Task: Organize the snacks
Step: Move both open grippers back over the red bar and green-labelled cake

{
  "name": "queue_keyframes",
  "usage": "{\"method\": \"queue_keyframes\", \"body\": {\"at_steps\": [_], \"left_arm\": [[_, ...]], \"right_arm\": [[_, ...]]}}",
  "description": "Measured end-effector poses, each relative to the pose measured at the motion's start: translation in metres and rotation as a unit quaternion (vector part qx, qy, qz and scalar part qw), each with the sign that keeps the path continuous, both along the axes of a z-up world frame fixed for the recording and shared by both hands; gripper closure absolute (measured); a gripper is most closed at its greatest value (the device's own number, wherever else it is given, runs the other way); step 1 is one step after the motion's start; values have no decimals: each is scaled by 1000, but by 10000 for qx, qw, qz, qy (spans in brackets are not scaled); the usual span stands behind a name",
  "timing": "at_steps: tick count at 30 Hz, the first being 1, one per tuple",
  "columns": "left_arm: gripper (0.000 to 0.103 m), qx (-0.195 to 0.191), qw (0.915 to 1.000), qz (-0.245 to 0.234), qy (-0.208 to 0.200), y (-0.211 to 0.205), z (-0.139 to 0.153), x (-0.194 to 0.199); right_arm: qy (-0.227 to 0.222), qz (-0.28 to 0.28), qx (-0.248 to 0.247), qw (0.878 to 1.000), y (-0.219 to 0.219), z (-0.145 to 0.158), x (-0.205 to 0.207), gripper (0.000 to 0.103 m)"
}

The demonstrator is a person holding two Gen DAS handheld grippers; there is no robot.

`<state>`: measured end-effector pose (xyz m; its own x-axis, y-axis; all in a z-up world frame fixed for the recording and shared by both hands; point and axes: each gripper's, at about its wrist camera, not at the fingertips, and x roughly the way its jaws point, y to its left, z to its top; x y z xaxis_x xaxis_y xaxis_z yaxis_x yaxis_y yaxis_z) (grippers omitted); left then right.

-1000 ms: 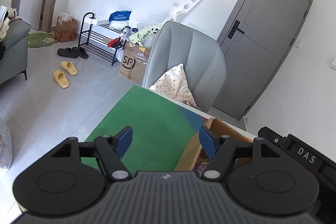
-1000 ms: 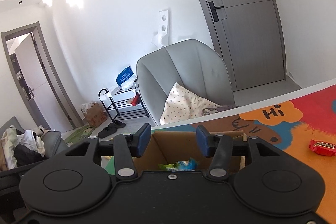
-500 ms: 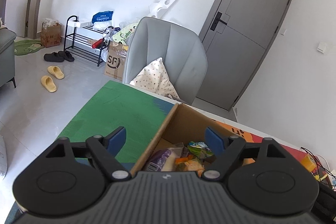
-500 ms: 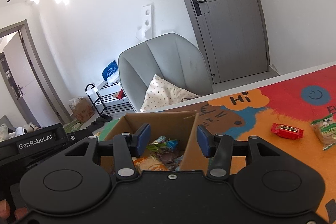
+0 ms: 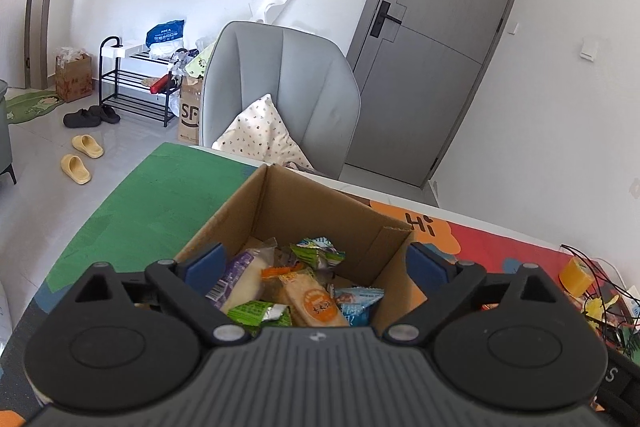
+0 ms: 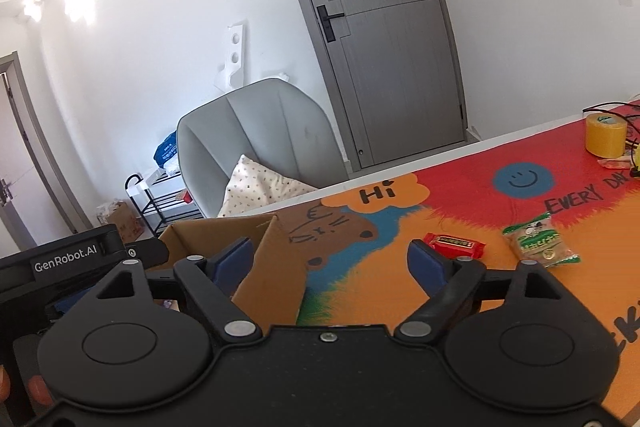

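An open cardboard box (image 5: 320, 211) stands on the colourful table mat and holds several wrapped snacks (image 5: 308, 291). My left gripper (image 5: 314, 263) is open and empty, just above the box's near side. In the right wrist view the box (image 6: 272, 259) is at the lower left. My right gripper (image 6: 330, 261) is open and empty, over the box's right wall and the mat. A red snack packet (image 6: 454, 245) and a green biscuit packet (image 6: 538, 241) lie on the mat to the right.
A grey chair (image 5: 280, 95) with a spotted cushion stands behind the table. A yellow tape roll (image 6: 605, 135) and cables sit at the mat's far right. The left gripper's body (image 6: 64, 259) is at the left of the right wrist view. A grey door (image 6: 384, 39) is behind.
Both grippers have swung to the right and tilted down. The box's contents have come into the left view. The loose packets on the mat have come into the right view. Both jaws have opened wider.
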<state>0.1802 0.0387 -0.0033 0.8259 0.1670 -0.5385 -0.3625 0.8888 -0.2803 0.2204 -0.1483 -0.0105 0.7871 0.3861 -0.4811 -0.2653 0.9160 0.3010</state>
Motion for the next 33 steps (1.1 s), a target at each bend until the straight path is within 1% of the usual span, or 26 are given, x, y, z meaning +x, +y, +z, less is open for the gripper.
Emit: {"method": "queue_keyframes", "body": {"at_steps": [3,6,10,18,24,33], "left_arm": [[7,48,9999,-100,25,-13,1,3],[7,134,9997,-197,18,-26,2,5],[7,203,9992,-351,50,-45,2,10],[7,296,9973,-658,109,-82,0,25],[7,419,9958,-801,163,-109,-3,38],[7,442,9951,-800,378,-137,-13,65]], "right_arm": [[5,-93,8,10000,-13,-2,-1,7],[11,-165,16,9999,-24,-4,-1,3],[43,-280,53,9996,-41,-8,-2,1],[87,-579,178,9981,-80,-14,1,0],[118,-747,257,9968,-108,-20,7,0],[150,-958,382,9945,-141,-28,22,2]]}}
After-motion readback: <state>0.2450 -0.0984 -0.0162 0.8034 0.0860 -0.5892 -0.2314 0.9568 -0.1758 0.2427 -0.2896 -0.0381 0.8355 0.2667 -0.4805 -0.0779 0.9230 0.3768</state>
